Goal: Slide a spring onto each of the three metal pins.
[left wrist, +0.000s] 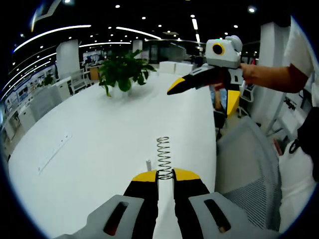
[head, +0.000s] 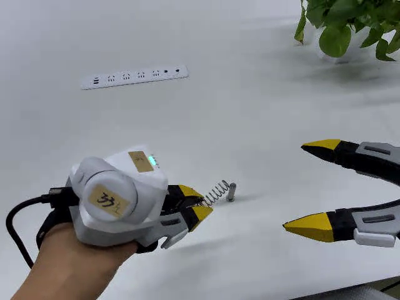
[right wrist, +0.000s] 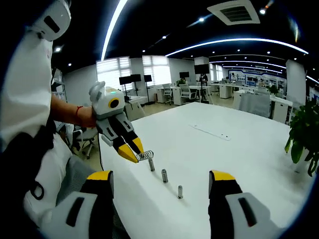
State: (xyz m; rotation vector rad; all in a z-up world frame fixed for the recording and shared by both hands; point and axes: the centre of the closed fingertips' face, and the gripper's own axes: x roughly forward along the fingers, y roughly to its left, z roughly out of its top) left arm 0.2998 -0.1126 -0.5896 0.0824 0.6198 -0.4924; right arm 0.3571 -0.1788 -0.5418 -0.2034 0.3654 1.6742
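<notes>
Left gripper lining a spring up with a pin

On the bench (head: 250,94), the left gripper (head: 197,201) has its jaws closed on one end of the spring (head: 215,192). Its free end sits just beside the upright pin (head: 232,190). Best to raise that end over the pin's top, keep it coaxial, then push down. At right, the right gripper (head: 294,186) gapes wide, empty.

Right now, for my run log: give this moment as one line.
left tool: shut on spring | spring: beside pin, not on it | right tool: open, holding nothing
</notes>
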